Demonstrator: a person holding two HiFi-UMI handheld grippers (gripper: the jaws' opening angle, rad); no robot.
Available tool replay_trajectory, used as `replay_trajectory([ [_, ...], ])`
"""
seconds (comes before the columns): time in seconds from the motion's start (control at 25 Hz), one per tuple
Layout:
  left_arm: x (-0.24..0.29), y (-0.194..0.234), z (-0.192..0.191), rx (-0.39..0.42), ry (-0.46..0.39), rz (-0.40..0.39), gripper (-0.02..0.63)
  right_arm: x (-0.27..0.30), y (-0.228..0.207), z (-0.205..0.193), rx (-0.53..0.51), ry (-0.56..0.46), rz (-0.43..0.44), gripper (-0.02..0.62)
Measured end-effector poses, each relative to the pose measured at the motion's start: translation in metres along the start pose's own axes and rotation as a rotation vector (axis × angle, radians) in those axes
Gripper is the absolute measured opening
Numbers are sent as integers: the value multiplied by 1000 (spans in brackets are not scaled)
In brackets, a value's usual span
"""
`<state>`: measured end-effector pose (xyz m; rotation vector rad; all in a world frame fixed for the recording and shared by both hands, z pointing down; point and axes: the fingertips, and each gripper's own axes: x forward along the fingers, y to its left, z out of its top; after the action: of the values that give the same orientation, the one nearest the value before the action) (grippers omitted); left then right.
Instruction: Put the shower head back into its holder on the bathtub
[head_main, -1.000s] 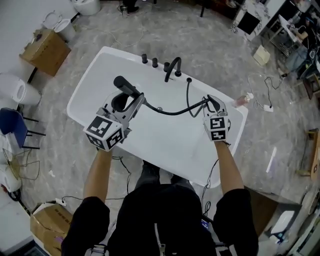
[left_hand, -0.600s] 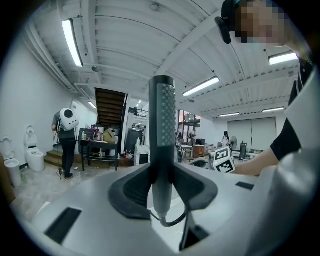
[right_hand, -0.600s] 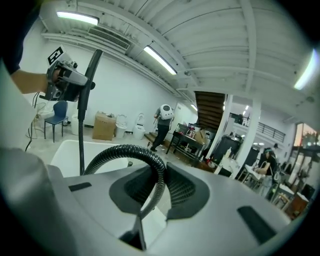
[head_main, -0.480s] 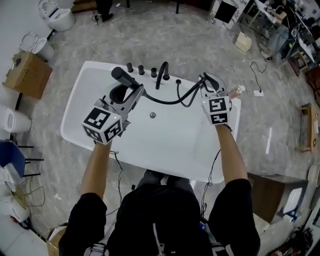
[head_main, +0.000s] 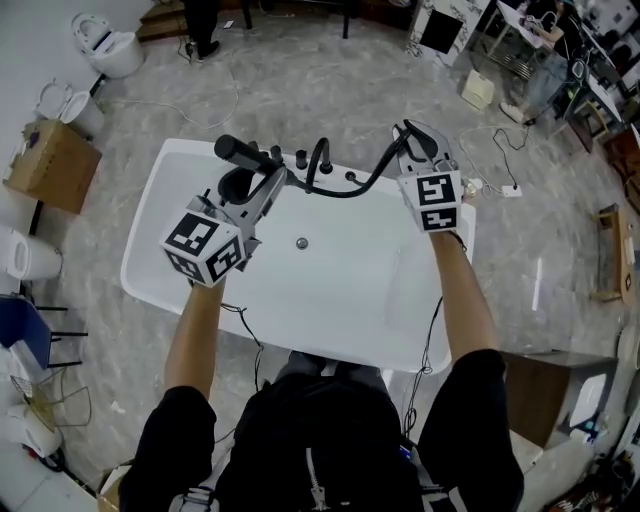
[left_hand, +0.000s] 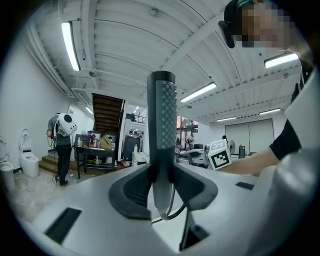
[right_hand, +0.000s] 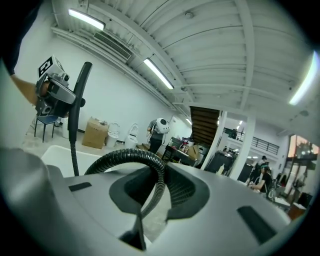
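Observation:
My left gripper (head_main: 268, 182) is shut on the black shower head (head_main: 240, 153), held above the far left part of the white bathtub (head_main: 420, 330). In the left gripper view the handle (left_hand: 162, 110) stands upright between the jaws of the left gripper (left_hand: 162, 186). Its black hose (head_main: 352, 187) arcs right to my right gripper (head_main: 410, 138), which is shut on it near the tub's far right corner. The hose (right_hand: 152, 167) loops through the right gripper (right_hand: 155, 196). The black faucet (head_main: 319, 158) and knobs (head_main: 300, 157) stand on the far rim; I cannot pick out the holder.
The tub's drain (head_main: 301, 243) lies mid-basin. A cardboard box (head_main: 50, 165) and toilets (head_main: 105, 45) stand at the left, with a blue chair (head_main: 20, 320) nearer. Cables and a power strip (head_main: 505, 190) lie on the floor at the right.
Both grippers have risen and moved toward the tub's far rim. The hose has lifted off the basin and now hangs between them above the faucet.

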<state>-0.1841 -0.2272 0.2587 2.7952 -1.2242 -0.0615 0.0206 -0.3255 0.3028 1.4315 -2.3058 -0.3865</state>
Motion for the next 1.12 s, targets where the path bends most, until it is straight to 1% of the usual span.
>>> replay_trajectory([
  [0.28, 6, 1, -12, -1, 23, 0, 150, 10, 2, -24, 45, 29, 5, 71],
  [0.8, 12, 4, -60, -27, 88, 5, 150, 20, 27, -83, 95, 109, 34, 71],
  [0.96, 12, 8, -68, -40, 93, 8, 150, 24, 28, -88, 96, 118, 34, 71],
  [1.12, 12, 9, -70, -36, 88, 6, 150, 29, 27, -83, 83, 110, 31, 71],
])
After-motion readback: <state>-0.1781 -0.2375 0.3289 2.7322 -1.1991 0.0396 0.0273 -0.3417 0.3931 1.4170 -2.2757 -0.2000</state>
